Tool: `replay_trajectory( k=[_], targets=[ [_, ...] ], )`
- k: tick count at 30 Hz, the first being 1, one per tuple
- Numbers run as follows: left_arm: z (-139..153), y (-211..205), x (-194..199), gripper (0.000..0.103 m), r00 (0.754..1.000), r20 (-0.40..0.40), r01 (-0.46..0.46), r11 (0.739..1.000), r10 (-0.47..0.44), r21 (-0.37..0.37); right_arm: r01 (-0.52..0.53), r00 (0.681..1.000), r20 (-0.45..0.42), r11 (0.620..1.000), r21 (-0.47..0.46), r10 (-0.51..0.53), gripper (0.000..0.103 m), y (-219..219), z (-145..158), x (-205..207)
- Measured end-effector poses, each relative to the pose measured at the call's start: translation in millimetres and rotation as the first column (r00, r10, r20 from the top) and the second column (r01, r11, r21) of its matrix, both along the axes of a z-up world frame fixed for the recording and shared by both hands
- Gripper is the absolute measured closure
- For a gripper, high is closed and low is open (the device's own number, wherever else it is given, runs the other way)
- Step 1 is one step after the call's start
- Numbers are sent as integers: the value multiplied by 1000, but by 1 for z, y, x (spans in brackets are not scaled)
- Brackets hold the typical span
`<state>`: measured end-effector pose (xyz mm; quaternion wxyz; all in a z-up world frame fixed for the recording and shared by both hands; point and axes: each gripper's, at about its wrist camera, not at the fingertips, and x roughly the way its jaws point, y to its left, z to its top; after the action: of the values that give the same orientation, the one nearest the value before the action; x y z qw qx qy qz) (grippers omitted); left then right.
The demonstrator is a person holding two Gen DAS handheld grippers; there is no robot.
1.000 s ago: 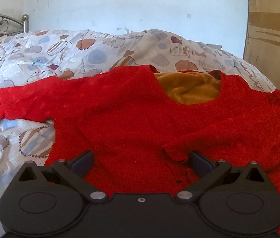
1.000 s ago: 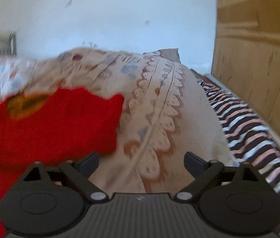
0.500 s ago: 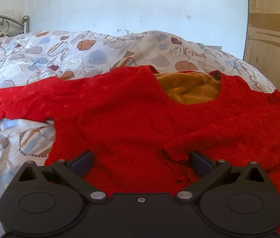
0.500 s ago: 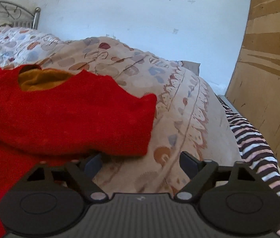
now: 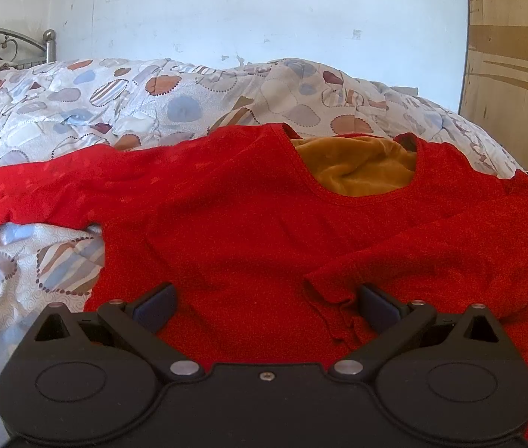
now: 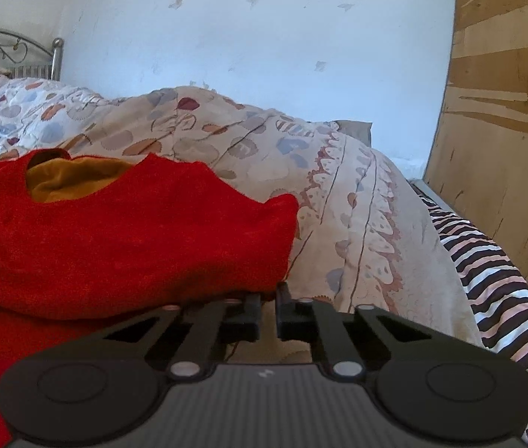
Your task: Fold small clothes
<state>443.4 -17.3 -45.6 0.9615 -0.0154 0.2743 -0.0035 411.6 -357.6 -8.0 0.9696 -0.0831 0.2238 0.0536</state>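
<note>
A red knitted long-sleeved top (image 5: 234, 224) with a mustard-brown lining (image 5: 357, 168) visible at its scooped neckline is seen spread front-up across a pale quilted bedcover printed with blue, rust and striped ovals (image 5: 152, 100), one sleeve stretched out to the left and the other folded inward across the chest, its cuff lying near the lower hem. The left gripper (image 5: 266, 298) is held wide open just above the garment's lower front — nothing is gripped between its dark fingers, though the folded cuff is seen just beside the right-hand finger (image 5: 374, 304). The right gripper (image 6: 267, 311) is shown nearly shut, only a narrow gap left between its jaws, at the lower edge of the top's right side; whether cloth is pinched there cannot be told. A black, white and pink striped sheet (image 6: 495, 280) is seen along the bed's right edge, beside a plywood panel (image 6: 506, 149), with a metal headboard (image 6: 14, 52) and a pale blue wall (image 6: 245, 44) behind
</note>
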Motion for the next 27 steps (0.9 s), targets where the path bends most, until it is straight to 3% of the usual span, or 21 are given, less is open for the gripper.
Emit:
replay_trajectory(
  k=[6, 7, 9, 11, 15, 18, 20, 22, 23, 27],
  targets=[
    [0, 0, 0, 0, 1000, 0, 0, 1000, 0, -1, 6, 1000, -23, 1000, 3, -6, 92, 0, -1, -2],
    [0, 0, 0, 0, 1000, 1, 0, 1000, 0, -2, 7, 1000, -30, 1000, 3, -7, 88, 0, -2, -3],
    [0, 1, 0, 0, 1000, 2, 1, 1000, -1, -7, -5, 999, -37, 1000, 3, 5, 66, 0, -3, -7],
    [-1, 2, -1, 0, 1000, 4, 2, 1000, -2, -14, -2, 1000, -26, 1000, -6, 2, 52, 1, -4, -11],
    [-2, 3, 0, 0, 1000, 6, 2, 1000, -2, -21, 0, 999, -37, 1000, -6, 0, 48, 1, -8, -8],
    [-2, 3, -1, 0, 1000, 8, 1, 1000, -1, -20, 8, 999, -43, 1000, -9, -8, 50, 2, -12, 0],
    [-2, 2, -1, 0, 1000, 9, 0, 1000, 0, -15, 11, 1000, 3, 1000, -5, -11, 51, 2, -7, 3],
    [-2, 3, -1, 0, 1000, 9, 0, 1000, 0, -15, -3, 999, 50, 1000, 15, 2, 67, -1, 0, 4],
    [-2, 3, -1, 0, 1000, 9, 1, 1000, 0, -16, -12, 998, 58, 1000, 28, 11, 89, -3, 3, 5],
    [-2, 3, -1, 0, 1000, 10, 1, 1000, -1, -15, 17, 1000, 13, 994, 109, -19, 95, -20, 13, 4]
  ],
)
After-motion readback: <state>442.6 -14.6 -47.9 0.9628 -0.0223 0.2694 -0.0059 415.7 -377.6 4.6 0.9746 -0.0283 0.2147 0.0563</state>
